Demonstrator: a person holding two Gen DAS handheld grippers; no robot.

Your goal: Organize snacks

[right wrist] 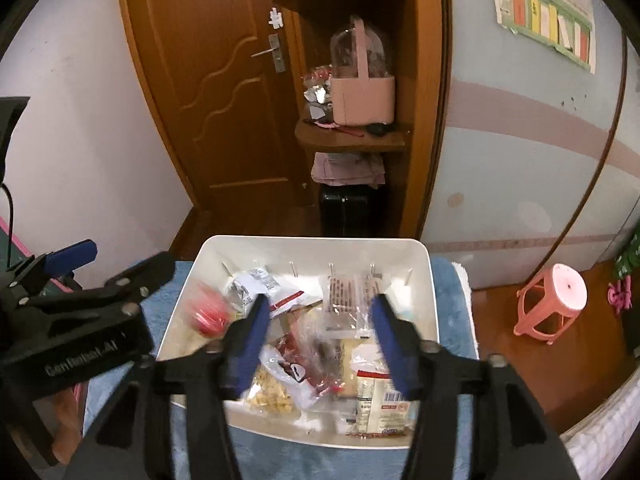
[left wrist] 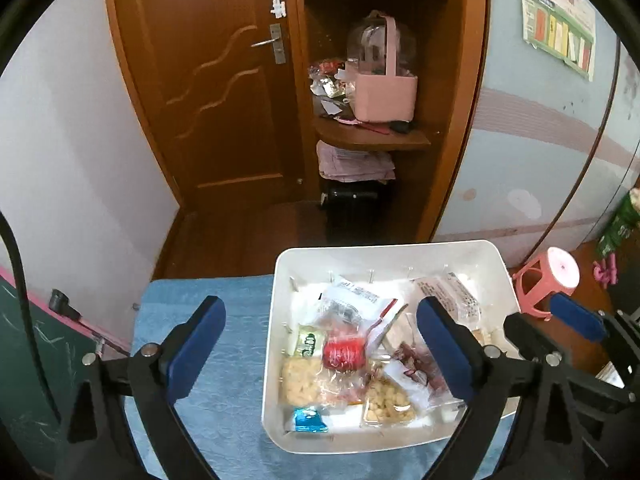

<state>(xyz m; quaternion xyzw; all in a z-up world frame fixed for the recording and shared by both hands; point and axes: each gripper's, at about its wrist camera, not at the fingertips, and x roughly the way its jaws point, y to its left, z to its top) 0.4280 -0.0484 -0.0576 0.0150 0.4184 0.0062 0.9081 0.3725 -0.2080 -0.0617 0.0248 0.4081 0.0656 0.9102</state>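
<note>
A white plastic bin (left wrist: pixel 280 264) full of snack packets sits on a blue towel (left wrist: pixel 224 412). It holds a red round snack (left wrist: pixel 344 354), yellow puffed snacks in clear bags (left wrist: pixel 300 380), a small blue packet (left wrist: pixel 309 420) and a green-white packet (left wrist: pixel 310 342). My left gripper (left wrist: pixel 320 336) is open and empty above the bin's left side. The bin also shows in the right wrist view (right wrist: pixel 432 280). My right gripper (right wrist: pixel 320 340) is open and empty over the bin's middle, above a dark red packet (right wrist: pixel 304 364) and a white labelled packet (right wrist: pixel 380 400).
A wooden door (left wrist: pixel 208 92) and corner shelves with a pink basket (left wrist: pixel 386 92) stand behind. A pink stool (right wrist: pixel 552 304) is on the floor at the right. A green board (left wrist: pixel 24 344) lies left of the towel.
</note>
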